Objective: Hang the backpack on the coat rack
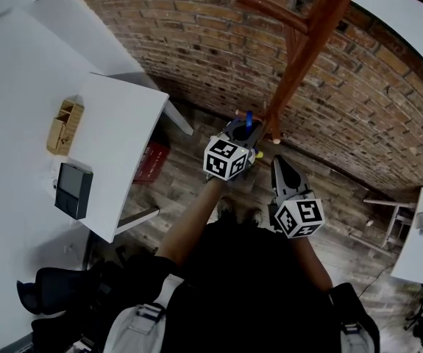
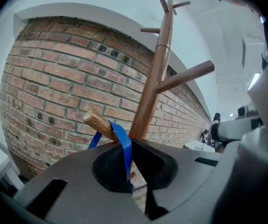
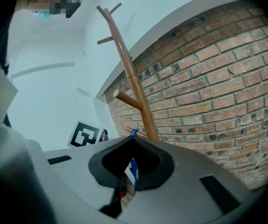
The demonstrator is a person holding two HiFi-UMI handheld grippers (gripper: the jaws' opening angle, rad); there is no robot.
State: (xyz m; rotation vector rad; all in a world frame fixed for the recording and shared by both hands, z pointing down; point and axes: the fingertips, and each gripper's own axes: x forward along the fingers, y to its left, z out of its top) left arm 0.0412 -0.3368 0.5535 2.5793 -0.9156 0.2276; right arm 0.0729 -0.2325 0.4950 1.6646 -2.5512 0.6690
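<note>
**Left gripper pinches the pack's blue loop at a low peg of the rack**

The left gripper [image 2: 128, 169] has its jaws pressed together on a blue loop [image 2: 122, 141], the flat strap running up between the pads. Just past the jaw tips the loop passes over the blunt end of a low wooden peg [image 2: 96, 121], which slants up and out from the coat rack [image 2: 154, 78]. In the head view this gripper [image 1: 244, 133] sits right at the foot of the rack's post [image 1: 307, 46], with the loop [image 1: 249, 120] standing up from its tip.

The right gripper [image 3: 130, 171] has its jaws drawn together with only a thin slit left between them. Nothing shows as pinched there, and the bits of blue and white in the slit lie beyond it. From above it [image 1: 279, 162] hangs just beside the left one, a little nearer the person, and apart from the loop. Its own view shows the left gripper's marker cube [image 3: 84, 135] close by.

The backpack's body cannot be made out for certain. A dark bulk [image 1: 248, 285] fills the bottom of the head view below both grippers, and I cannot tell whether it is bag or clothing.

Behind the rack runs a brick wall [image 1: 196, 43] over a plank floor [image 1: 196, 175]. To the left stands a white table [image 1: 123, 123] carrying a small wooden box [image 1: 65, 126] and a black device [image 1: 73, 190]
</note>
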